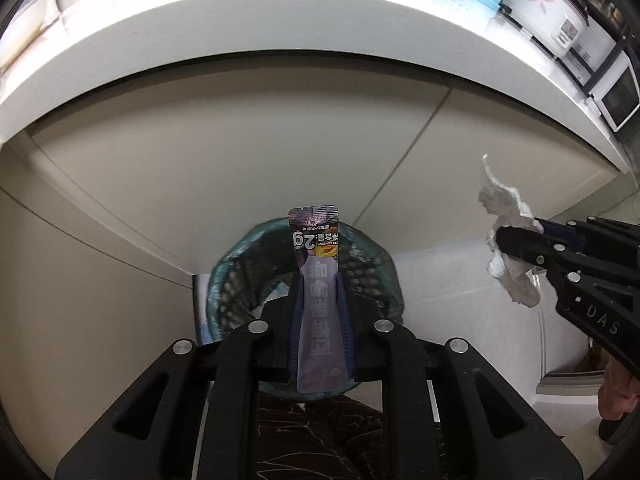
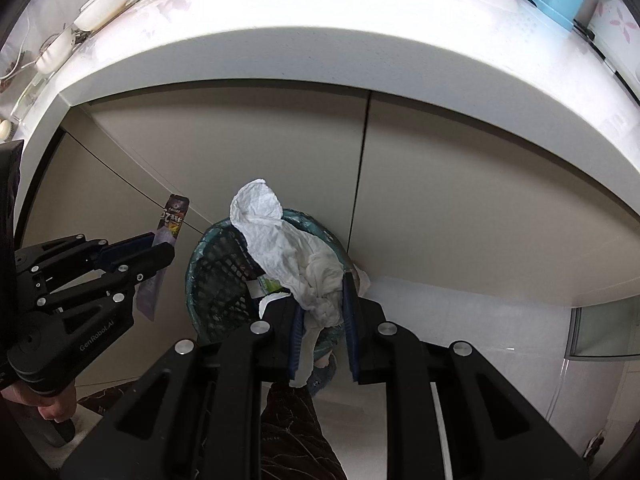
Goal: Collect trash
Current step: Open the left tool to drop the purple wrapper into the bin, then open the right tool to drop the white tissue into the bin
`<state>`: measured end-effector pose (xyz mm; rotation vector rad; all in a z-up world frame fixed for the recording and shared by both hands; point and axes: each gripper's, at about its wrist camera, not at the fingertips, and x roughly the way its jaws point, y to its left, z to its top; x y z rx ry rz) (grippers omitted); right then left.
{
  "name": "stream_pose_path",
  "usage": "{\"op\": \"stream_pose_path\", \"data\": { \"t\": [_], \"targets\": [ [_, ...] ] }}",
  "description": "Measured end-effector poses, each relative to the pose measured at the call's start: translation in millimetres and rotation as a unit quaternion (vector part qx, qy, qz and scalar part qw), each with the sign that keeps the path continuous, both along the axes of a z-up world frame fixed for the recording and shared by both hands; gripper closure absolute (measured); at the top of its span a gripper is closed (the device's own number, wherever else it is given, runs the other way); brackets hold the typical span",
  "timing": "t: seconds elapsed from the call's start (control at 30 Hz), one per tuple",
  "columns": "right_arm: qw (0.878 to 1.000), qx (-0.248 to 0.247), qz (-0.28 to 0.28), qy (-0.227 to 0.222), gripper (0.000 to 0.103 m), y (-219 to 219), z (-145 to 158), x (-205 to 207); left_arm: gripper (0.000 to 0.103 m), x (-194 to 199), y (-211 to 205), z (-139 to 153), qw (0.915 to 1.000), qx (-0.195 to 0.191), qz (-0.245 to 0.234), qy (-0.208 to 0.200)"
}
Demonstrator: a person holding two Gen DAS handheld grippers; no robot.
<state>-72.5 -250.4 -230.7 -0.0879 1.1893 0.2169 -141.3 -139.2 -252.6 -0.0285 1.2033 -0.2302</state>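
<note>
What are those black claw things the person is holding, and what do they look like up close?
Two handheld tools. Each gripper, left and right, is matte black with angular linked arms, silver round bolts and blue finger pads. White lettering marks their sides.

Bright, glary countertop (image 1: 280, 12); fisheye-warped edges.

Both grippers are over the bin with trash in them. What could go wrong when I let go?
1. The wrapper in the left gripper is long and light; released from above, it may flutter past the bin rim.
2. The crumpled tissue in the right gripper trails between the fingers and may snag instead of dropping.
3. The bin stands close against the cabinet, so a miss could land behind it.
</note>
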Motion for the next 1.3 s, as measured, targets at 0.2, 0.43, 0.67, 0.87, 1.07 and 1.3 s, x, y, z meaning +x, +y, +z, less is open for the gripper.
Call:
{"op": "stream_pose_path", "data": {
  "t": [0.2,0.43,0.67,0.87,1.07,1.3],
  "targets": [
    [1.0,0.002,-0.004,0.005,0.086,3.0,-2.3,1.9,0.058,2.7,0.8,0.5,1.0,0.0,0.004,-0.003],
    [1.0,0.007,0.01,0.009,0.086,16.5,-8.7,6.7,0.029,-3.9,22.2,11.0,0.9987,-0.001,0.048,-0.018],
    [0.999,0.009,0.037,0.016,0.086,41.8,-16.8,19.3,0.006,-8.6,55.3,15.9,0.996,0.0,0.087,-0.02],
    [0.998,0.003,0.06,0.021,0.086,60.4,-26.1,19.7,0.006,-9.3,70.2,20.6,0.9947,0.006,0.101,-0.018],
    [0.997,0.001,0.073,0.027,0.086,72.9,-32.9,24.4,0.006,-10.0,86.1,21.8,0.9929,0.012,0.117,-0.013],
    [0.996,-0.009,0.078,0.044,0.086,77.2,-44.8,35.1,0.006,-11.1,99.6,18.0,0.991,0.014,0.133,-0.002]
  ]
}}
